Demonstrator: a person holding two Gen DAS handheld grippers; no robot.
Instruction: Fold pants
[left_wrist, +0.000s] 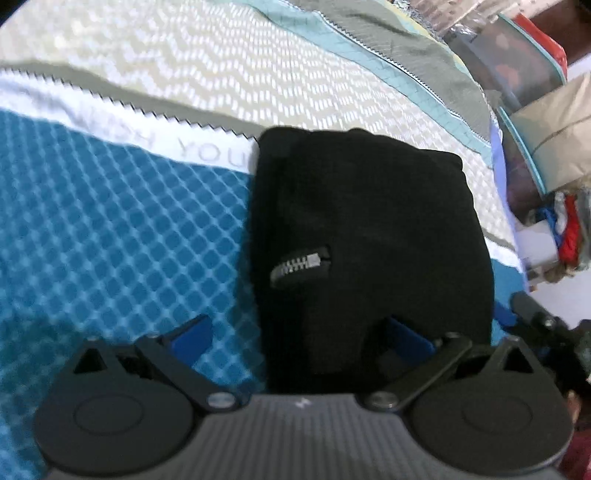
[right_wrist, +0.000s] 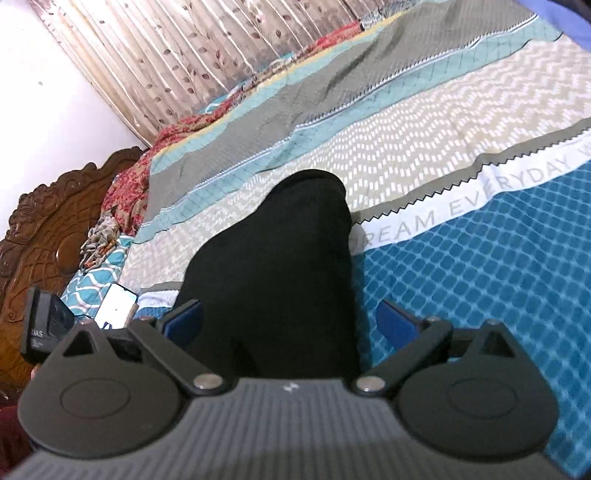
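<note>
The black pants (left_wrist: 362, 236) lie folded into a compact bundle on the patterned bedspread (left_wrist: 110, 229), with a silver zipper (left_wrist: 299, 264) showing on top. My left gripper (left_wrist: 301, 332) is open just above the bundle's near edge, its blue fingers (left_wrist: 192, 336) spread wide, one over the bedspread and one over the pants. In the right wrist view the same pants (right_wrist: 280, 273) lie in front of my right gripper (right_wrist: 291, 321), which is open with the blue fingers (right_wrist: 397, 325) either side of the bundle's near end. Neither gripper holds cloth.
The bedspread (right_wrist: 480, 258) has blue, white and beige bands. A carved wooden headboard (right_wrist: 44, 229), a red floral cloth (right_wrist: 129, 184) and a phone (right_wrist: 116, 306) are at the left. Bags and boxes (left_wrist: 535, 110) stand beside the bed. A curtain (right_wrist: 184, 55) hangs behind.
</note>
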